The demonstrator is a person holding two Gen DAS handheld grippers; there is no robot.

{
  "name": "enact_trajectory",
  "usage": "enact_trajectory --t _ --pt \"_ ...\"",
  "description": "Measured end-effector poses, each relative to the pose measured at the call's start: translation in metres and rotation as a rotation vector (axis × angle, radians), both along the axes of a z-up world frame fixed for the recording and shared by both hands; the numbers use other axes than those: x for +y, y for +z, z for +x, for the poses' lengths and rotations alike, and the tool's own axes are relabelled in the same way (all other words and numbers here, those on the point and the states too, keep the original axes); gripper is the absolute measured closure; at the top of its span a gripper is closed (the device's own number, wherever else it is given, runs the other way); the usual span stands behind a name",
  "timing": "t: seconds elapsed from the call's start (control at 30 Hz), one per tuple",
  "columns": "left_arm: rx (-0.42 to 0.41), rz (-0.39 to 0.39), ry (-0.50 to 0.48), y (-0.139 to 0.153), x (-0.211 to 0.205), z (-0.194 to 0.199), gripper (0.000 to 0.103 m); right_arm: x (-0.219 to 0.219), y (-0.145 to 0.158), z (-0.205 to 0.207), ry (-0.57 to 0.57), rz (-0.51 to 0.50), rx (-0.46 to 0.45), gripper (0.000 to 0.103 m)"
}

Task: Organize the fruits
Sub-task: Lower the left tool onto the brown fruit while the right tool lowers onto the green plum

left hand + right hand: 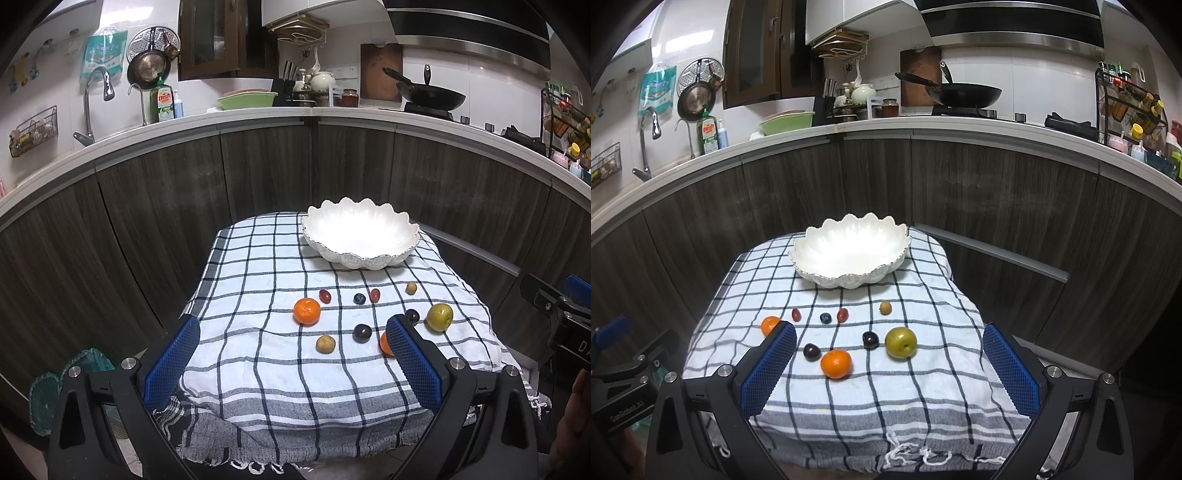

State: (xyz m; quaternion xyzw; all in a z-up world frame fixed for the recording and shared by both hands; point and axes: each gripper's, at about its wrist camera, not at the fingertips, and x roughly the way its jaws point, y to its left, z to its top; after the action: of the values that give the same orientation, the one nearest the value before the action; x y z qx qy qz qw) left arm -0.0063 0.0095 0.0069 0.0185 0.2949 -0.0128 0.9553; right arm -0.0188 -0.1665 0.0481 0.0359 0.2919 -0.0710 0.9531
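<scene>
A white scalloped bowl [360, 236] [851, 251] stands empty at the far end of a checked cloth [258, 280] [923, 387]. Several fruits lie loose in front of it: two oranges [306, 311] [836, 363], a green apple [439, 316] [901, 342], two dark plums [362, 333] [870, 339], two red grapes [324, 295], a blueberry [359, 298] [825, 318] and two small tan fruits [325, 343] [885, 307]. My left gripper [291, 354] is open and empty above the cloth's near edge. My right gripper [888, 360] is open and empty, also at the near edge.
The cloth covers a small raised surface in front of dark wood kitchen cabinets [258, 173]. A counter above holds a sink tap [90, 99], a green basin [247, 99] and a wok [432, 96]. The right gripper's body [561, 317] shows at the left view's right edge.
</scene>
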Motion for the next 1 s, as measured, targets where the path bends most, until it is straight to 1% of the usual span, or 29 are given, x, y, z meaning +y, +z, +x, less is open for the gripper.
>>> enact_trajectory --t 0.2,0.5,1.0 --pt "0.007 0.001 0.000 -0.002 -0.001 0.001 0.000 0.000 0.000 0.001 0.002 0.000 0.002 0.001" --pt "0.030 0.009 -0.005 -0.008 -0.002 0.015 0.000 0.000 -0.007 0.015 0.012 0.003 0.041 0.001" --pt "0.102 0.059 -0.053 -0.028 -0.012 0.049 0.000 0.002 -0.029 0.050 0.049 0.008 0.123 0.001"
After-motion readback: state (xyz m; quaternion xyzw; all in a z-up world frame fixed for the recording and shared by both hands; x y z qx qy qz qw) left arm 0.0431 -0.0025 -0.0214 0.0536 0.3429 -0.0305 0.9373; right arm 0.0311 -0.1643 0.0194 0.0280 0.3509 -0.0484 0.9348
